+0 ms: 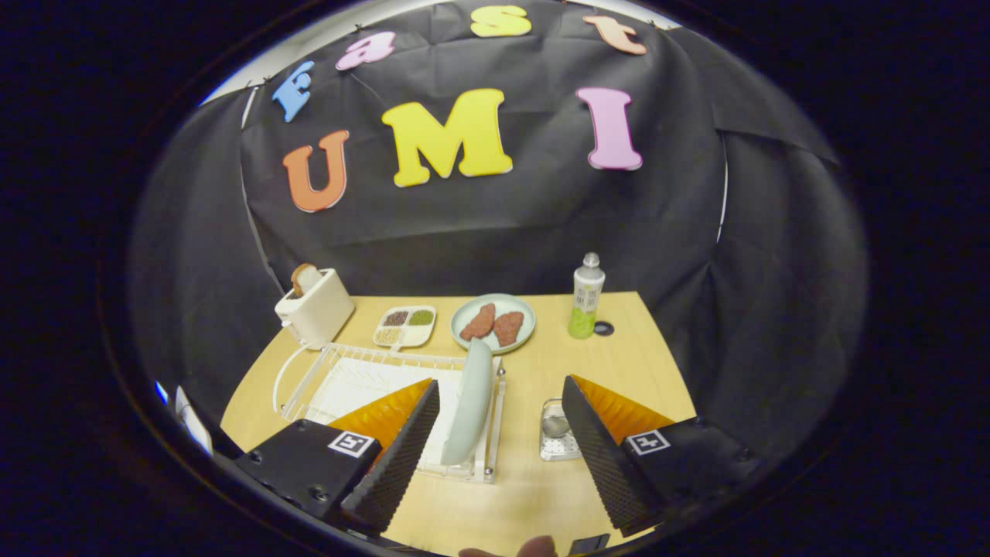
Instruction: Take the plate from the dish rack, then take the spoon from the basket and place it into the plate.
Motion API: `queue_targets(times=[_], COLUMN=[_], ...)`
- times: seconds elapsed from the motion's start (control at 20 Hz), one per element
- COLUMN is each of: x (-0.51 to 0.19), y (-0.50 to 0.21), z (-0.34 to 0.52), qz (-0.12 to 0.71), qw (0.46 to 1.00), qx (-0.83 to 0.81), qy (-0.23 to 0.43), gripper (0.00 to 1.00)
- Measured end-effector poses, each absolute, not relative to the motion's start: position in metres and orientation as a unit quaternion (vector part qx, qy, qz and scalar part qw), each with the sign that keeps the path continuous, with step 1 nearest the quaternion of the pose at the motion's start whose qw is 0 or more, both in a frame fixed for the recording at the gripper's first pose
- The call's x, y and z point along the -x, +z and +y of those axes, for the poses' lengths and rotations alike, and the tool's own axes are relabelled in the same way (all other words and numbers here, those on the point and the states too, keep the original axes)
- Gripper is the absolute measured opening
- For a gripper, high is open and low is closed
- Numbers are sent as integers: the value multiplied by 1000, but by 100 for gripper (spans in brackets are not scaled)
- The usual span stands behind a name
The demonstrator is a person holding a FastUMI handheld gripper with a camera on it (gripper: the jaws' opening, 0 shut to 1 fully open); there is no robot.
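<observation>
A pale green plate (469,402) stands on edge in the white wire dish rack (352,379), at the rack's right end. The plate lies just ahead of my left finger and inside the gap between the two fingers. My gripper (499,452) is open wide, with nothing held. A small metal basket (558,437) sits on the wooden table (534,495) right of the rack, just inside my right finger. A spoon (554,425) lies in it, its bowl showing.
At the back of the table stand a white toaster (315,307) with bread in it, a divided tray (405,326) of grains, a green plate (493,322) with two brown food pieces, and a bottle (586,307). A fingertip (534,548) shows at the near edge.
</observation>
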State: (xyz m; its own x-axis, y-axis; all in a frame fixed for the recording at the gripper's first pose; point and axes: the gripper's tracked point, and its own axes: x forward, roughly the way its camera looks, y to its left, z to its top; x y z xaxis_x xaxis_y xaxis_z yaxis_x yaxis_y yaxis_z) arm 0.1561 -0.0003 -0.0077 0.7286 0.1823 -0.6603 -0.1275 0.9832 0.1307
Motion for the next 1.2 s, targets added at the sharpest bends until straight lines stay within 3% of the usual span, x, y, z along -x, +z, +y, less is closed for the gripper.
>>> queue_targets(times=[0.65,0.75,0.95,1.0,1.05,1.2], x=[-219,-221,-225,-225,-224,-221], y=[-93,-106,-113,-112,-112,-105], z=[43,49,52,52,54,56], qz=[520,536,543,544,546,542], qw=[851,840,837,837,836,840], qx=[-34,-52,-54,-51,-49,-35], qy=[69,63,35,25,18,0], gripper=[100,93,68,55,48,40])
